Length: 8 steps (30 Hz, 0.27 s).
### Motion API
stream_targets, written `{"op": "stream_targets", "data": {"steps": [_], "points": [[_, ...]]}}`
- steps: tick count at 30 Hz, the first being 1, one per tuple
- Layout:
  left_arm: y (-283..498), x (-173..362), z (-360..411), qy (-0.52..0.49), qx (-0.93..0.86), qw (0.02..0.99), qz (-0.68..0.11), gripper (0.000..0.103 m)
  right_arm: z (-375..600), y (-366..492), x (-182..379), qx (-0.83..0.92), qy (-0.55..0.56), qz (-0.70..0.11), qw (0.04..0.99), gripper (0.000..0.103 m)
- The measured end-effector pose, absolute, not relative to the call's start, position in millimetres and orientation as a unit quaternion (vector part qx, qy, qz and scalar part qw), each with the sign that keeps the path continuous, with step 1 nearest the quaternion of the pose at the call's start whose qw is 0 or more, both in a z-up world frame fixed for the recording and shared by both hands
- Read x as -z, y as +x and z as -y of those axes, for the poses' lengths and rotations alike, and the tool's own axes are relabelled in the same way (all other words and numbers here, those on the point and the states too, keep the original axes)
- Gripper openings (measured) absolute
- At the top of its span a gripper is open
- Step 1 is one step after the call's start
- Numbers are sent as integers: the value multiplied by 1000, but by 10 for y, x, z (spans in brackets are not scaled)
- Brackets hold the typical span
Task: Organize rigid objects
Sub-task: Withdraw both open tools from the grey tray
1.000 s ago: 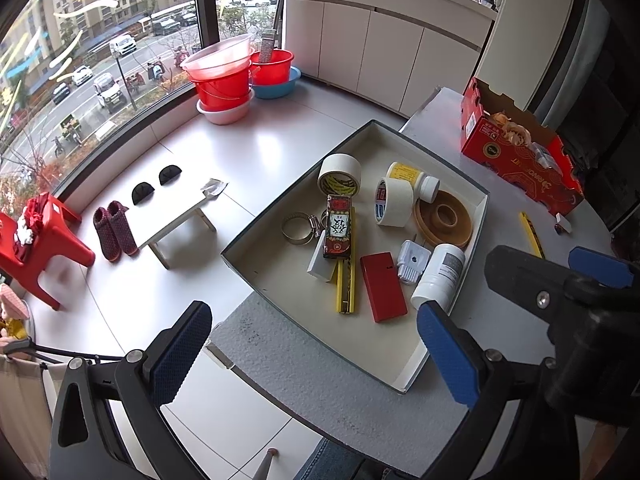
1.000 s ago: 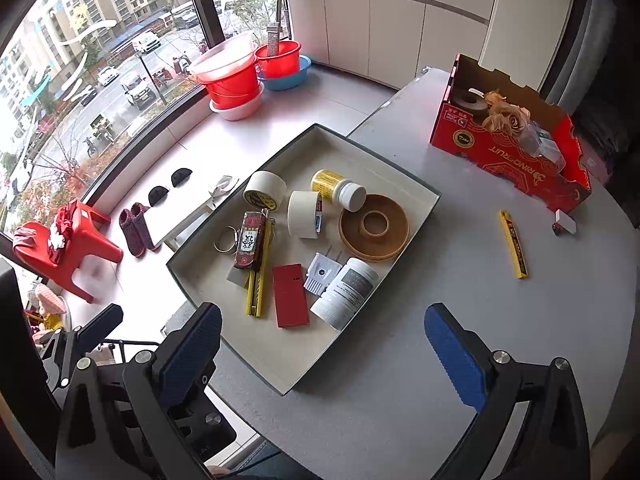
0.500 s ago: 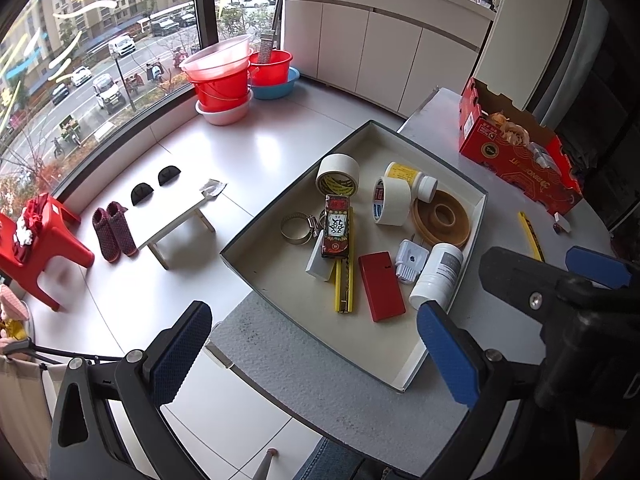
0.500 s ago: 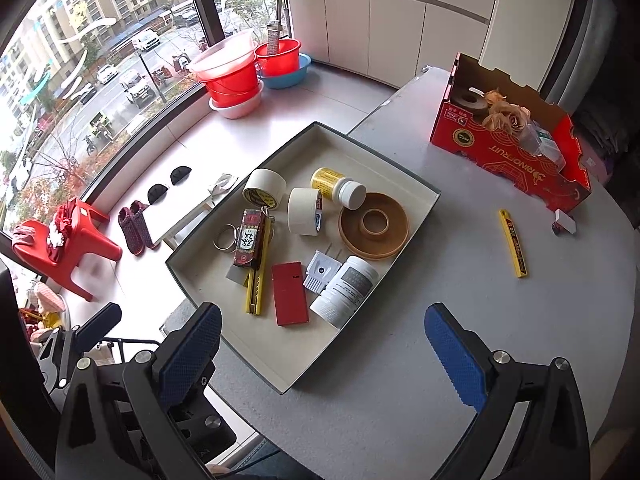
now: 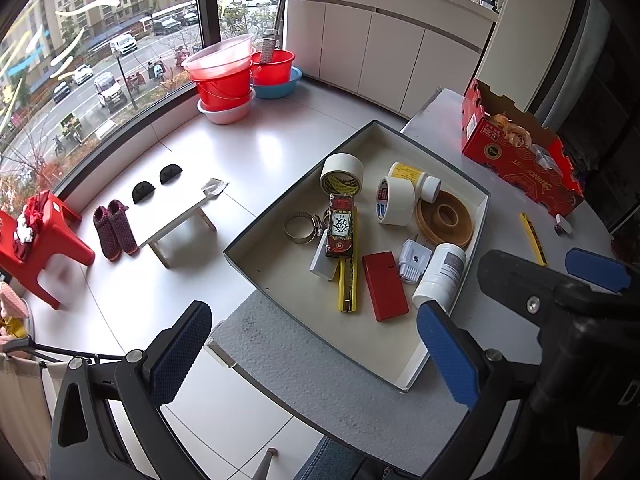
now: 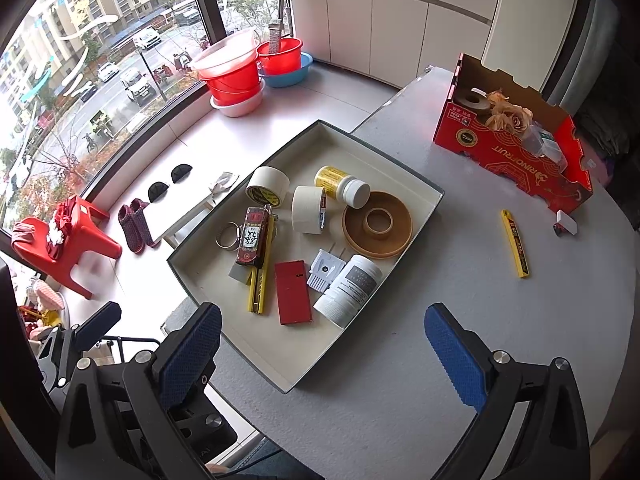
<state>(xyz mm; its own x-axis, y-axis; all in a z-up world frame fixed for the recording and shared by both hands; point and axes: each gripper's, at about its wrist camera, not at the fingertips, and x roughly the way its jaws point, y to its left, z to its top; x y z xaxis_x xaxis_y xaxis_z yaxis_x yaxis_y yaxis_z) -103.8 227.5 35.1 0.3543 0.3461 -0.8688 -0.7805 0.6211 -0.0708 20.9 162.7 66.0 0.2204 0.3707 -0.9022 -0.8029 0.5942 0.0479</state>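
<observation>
A shallow white tray (image 6: 431, 205) (image 5: 482, 216) sits on the grey table and holds tape rolls (image 6: 267, 185), a yellow-labelled bottle (image 6: 340, 185), a white bottle (image 6: 348, 289), a brown tape ring (image 6: 377, 224), a red flat box (image 6: 292, 293) and a yellow cutter (image 6: 259, 285). A yellow knife (image 6: 515, 243) and a small white piece (image 6: 566, 225) lie on the table to the right. My left gripper (image 5: 312, 356) is open and empty before the tray's near edge. My right gripper (image 6: 320, 352) is open and empty above the tray's near corner.
A red cardboard box (image 6: 516, 148) with flowers and small items stands at the table's far right. Red buckets (image 6: 236, 76), a red stool (image 6: 60, 244), a low white bench and slippers are on the floor by the window, left of the table.
Both views have drifted very slightly. Both grippers remain open and nothing on the table has moved.
</observation>
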Motion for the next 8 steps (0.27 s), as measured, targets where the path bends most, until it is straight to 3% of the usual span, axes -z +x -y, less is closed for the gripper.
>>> {"op": "stream_targets", "data": {"steps": [8], "points": [[-1057,-360,-2266,-235,-375,785,-433,102,-1645,197,-650,-391,-224,-488,748,102]]}}
